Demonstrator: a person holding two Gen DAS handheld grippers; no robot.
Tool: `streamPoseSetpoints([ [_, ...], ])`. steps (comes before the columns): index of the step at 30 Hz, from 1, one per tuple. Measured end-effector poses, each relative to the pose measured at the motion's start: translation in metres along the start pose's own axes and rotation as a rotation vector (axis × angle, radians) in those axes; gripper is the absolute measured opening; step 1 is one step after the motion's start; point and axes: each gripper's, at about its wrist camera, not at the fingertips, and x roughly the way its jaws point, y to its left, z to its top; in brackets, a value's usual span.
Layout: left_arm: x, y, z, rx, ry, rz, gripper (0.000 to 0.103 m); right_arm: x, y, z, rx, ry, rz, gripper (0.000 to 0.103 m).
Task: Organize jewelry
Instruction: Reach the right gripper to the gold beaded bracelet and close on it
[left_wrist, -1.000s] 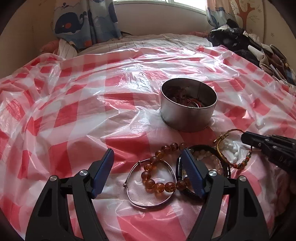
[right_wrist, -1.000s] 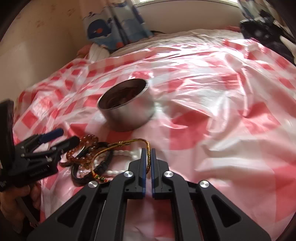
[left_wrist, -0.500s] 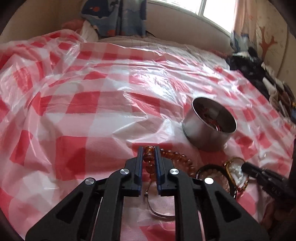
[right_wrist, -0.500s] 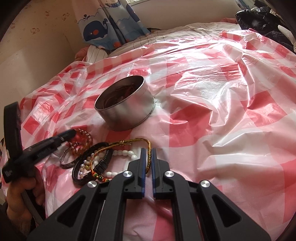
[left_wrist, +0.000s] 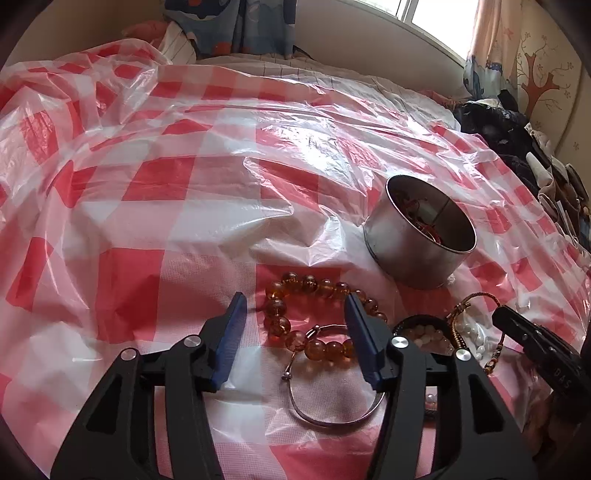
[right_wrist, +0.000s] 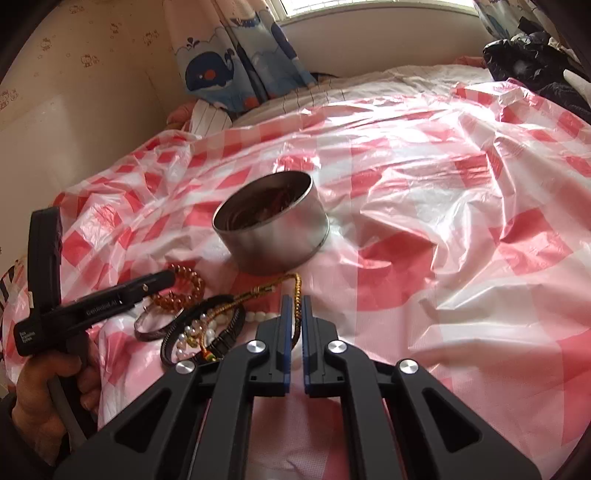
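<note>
— Half a second ago our left tongs (left_wrist: 293, 308) were pinched shut at the amber bead bracelet (left_wrist: 314, 317); now they stand spread wide with the beads lying loose between the blades, on the checked plastic sheet (left_wrist: 184, 206) that covers the bed.

— And our right tongs (right_wrist: 294, 314)?

— Unchanged: pressed nearly together, with the gold braided cord bracelet (right_wrist: 295, 286) running into the narrow slit between the blades. We judge they are pinching it, though the contact itself is hidden.

— Where does everything go?

— Into the metal tin (left_wrist: 419, 240), we take it. It stands just beyond the pile and already holds some reddish pieces.

— How will the beads handle?

— They look hard, glossy and round, likely strung on elastic, so the strand should be floppy and light but slippery. We would close across the strand between two beads, not on a bead's crown, where the blades could skid off.

— What lies around it?

— A silver bangle (left_wrist: 332, 410), stiff and thin, passes under the beads near our right blade. Beside it lie a black band (right_wrist: 221, 339) and white pearls (right_wrist: 207, 328), overlapping the cord. Lifting one piece may drag another.

— And the sheet?

— Thin and crinkly; a low pinch could catch it too.
</note>
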Motion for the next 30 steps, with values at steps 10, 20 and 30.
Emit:
streamPoseSetpoints([
  [10,0.003,-0.005,-0.001,0.027,0.004,0.036,0.061,0.016,0.0,0.0,-0.007,0.063,-0.054,0.043],
  [20,0.005,-0.008,-0.002,0.042,0.007,0.032,0.02,0.013,0.003,-0.003,-0.02,0.049,-0.042,0.009],
  [30,0.007,-0.012,-0.002,0.062,0.009,0.063,0.048,0.014,0.003,-0.002,-0.019,0.059,-0.05,0.027],
])
